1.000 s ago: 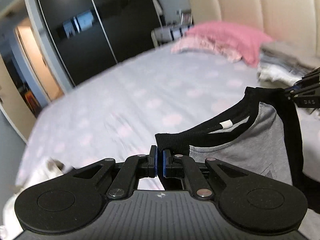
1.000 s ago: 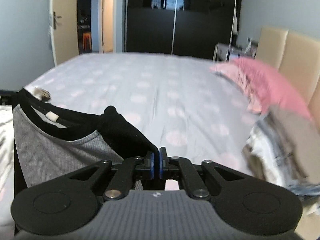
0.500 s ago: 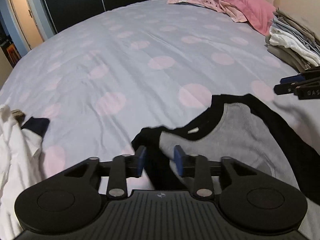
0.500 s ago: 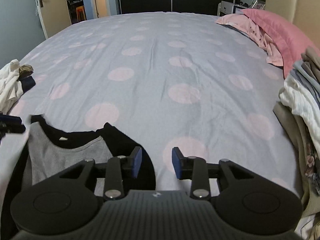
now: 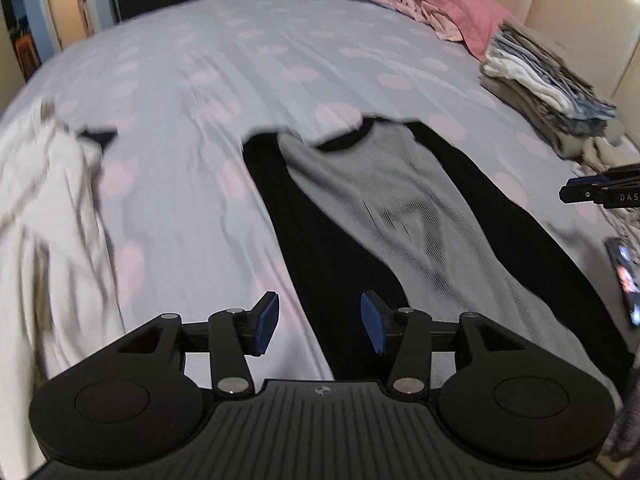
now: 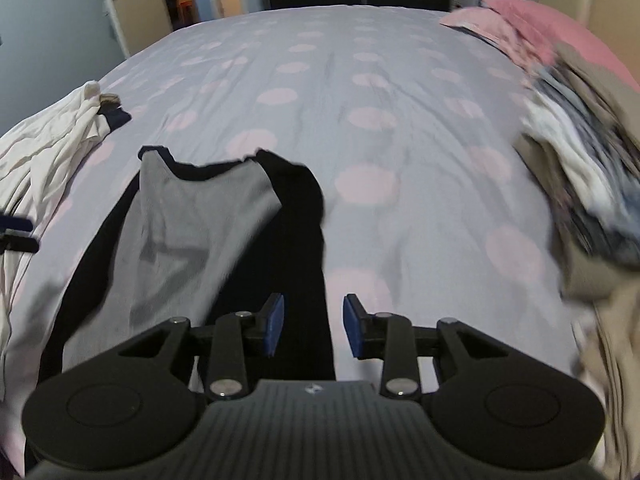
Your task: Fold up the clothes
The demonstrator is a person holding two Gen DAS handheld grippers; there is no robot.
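A grey shirt with black sleeves and collar (image 5: 380,200) lies spread flat on the dotted bed sheet (image 5: 248,60), collar toward the far side. My left gripper (image 5: 318,324) hovers over the shirt's left black sleeve near the hem end; its jaws are opening and grip nothing. In the right wrist view the same shirt (image 6: 192,216) lies at the left. My right gripper (image 6: 314,324) stands open above the right black sleeve, pads apart from the cloth. Each gripper shows at the other view's edge: the right gripper (image 5: 600,194) and the left gripper (image 6: 16,232).
A crumpled heap of white clothes (image 5: 48,208) lies left of the shirt. A stack of folded clothes (image 5: 540,76) sits at the right by the beige headboard (image 5: 580,8), with pink pillows (image 5: 448,0) beyond. A phone (image 5: 624,280) lies at the right edge.
Both grippers were shut on the shirt's shoulders, holding it up. They have opened, let it go, and drawn back toward its lower end; the shirt now lies flat.
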